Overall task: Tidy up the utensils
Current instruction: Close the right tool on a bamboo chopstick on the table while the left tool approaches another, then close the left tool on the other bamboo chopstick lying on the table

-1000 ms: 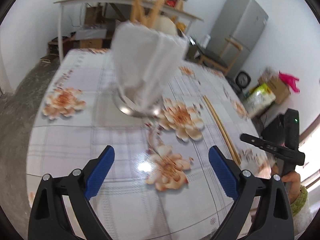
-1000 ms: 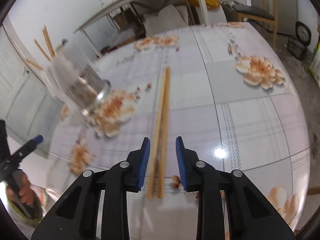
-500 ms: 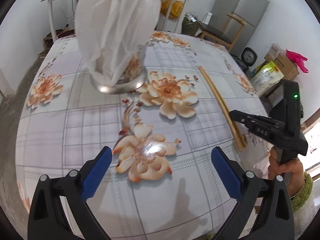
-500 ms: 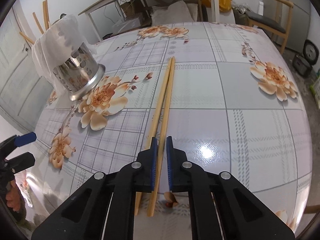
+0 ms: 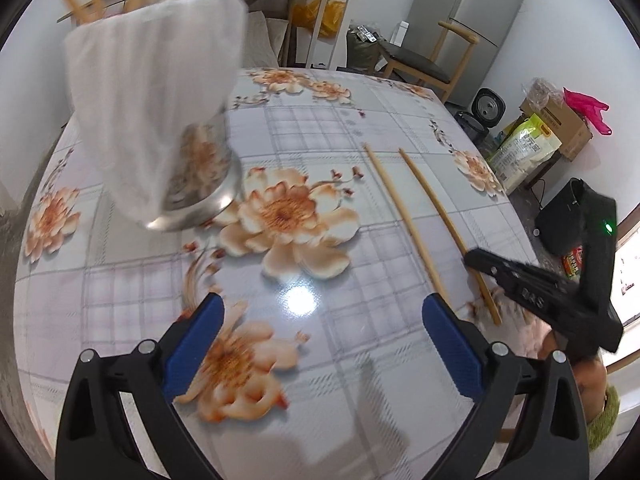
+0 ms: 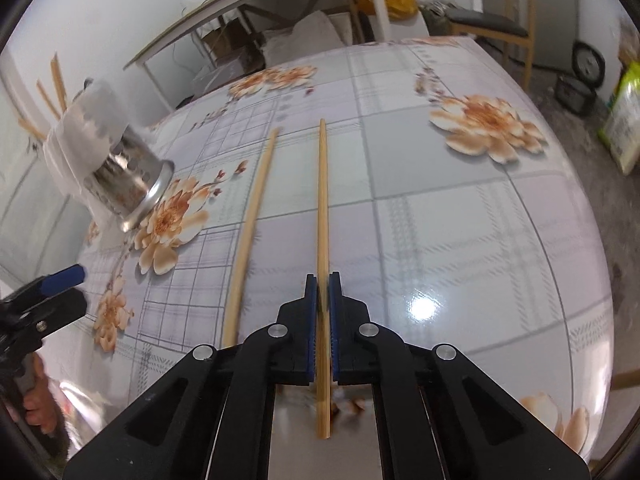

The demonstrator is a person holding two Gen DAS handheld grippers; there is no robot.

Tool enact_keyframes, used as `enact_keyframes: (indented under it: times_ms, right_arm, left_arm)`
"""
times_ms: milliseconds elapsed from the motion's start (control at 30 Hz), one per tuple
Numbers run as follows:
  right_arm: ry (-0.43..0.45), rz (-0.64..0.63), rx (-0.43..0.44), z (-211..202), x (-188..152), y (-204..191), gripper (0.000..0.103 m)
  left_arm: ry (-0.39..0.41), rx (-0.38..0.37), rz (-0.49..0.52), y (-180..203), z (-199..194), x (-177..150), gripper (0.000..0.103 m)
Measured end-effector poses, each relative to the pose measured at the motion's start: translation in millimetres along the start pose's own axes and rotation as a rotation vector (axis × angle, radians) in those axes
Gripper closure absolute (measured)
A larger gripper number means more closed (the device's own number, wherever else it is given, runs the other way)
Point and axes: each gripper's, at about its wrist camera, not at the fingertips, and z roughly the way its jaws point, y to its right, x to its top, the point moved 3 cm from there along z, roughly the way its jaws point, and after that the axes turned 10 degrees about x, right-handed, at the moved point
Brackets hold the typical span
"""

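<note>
My right gripper (image 6: 319, 280) is shut on one wooden chopstick (image 6: 322, 200), holding it near its near end. The same chopstick shows in the left wrist view (image 5: 444, 216), with the right gripper (image 5: 472, 258) at its lower end. A second chopstick (image 6: 251, 224) lies on the table to its left, also in the left wrist view (image 5: 400, 216). A metal utensil holder (image 6: 128, 184) draped in a white cloth, with chopsticks in it, stands at the far left (image 5: 200, 184). My left gripper (image 5: 320, 320) is open and empty above the table.
The table has a glossy floral cloth (image 6: 460, 208). A wooden chair (image 5: 424, 60), a grey fridge (image 5: 472, 12), bags and boxes (image 5: 536, 140) stand beyond the far right edge. A white workbench (image 6: 256, 4) stands behind the table.
My right gripper has closed on one chopstick and pulled it away from the other, so the pair is split. My left gripper has swung to the right, still open.
</note>
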Motion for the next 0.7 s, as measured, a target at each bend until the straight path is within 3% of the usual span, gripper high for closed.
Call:
enact_keyframes:
  times_ms: [400,700]
  right_arm:
    - [0.008,0.053,0.088,-6,-4,12,0.099]
    - [0.007,0.073,0.120,-7,-4,17,0.099]
  left_arm:
    - [0.010,0.057,0.150,70,66,54,0.006]
    - [-0.053,0.138,0.202,79,106,60,0.006]
